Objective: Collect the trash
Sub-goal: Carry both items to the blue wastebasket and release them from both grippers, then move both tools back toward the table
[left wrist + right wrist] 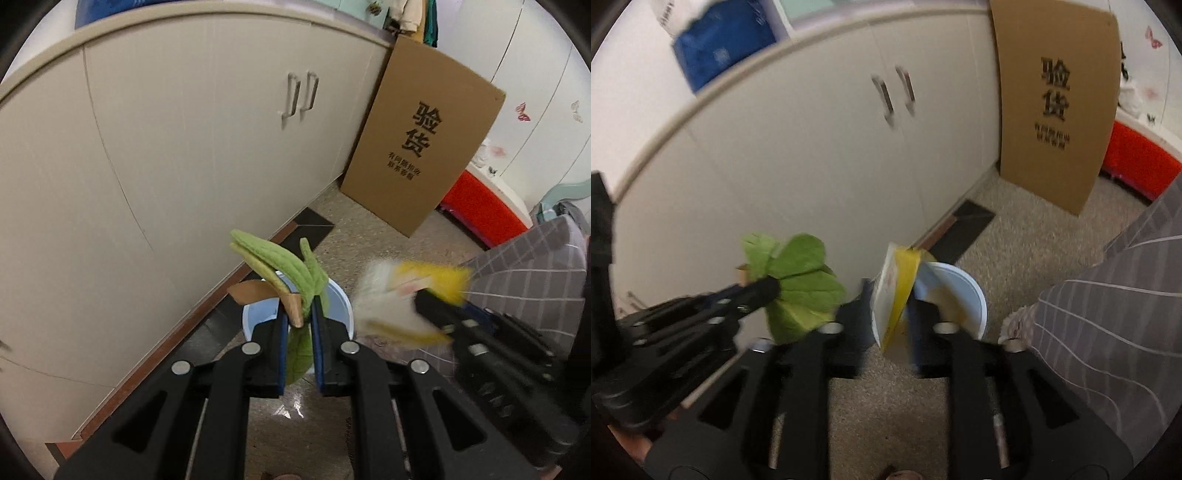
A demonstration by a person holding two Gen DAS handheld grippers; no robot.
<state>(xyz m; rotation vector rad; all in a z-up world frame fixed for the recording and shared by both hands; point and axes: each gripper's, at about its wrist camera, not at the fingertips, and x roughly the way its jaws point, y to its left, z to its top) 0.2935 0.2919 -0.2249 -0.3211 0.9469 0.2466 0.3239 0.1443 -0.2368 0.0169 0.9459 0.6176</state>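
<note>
1. The left wrist view looks down along its fingers [317,332] at the floor, close above a blue bin [341,301].
2. The right wrist view faces likewise, just beside it.
3. Both share the bin [964,291], white cabinet [184,147] [831,147] and cardboard box [424,140] [1056,99].

A long cream cabinet [177,155] with paired metal handles [300,96] fills the left. The floor [373,236] is speckled beige stone with a dark strip along the cabinet's foot. A printed cardboard sheet [424,147] leans at the cabinet's far end, beside a red box [484,210] and white wardrobe doors [532,74].
</note>
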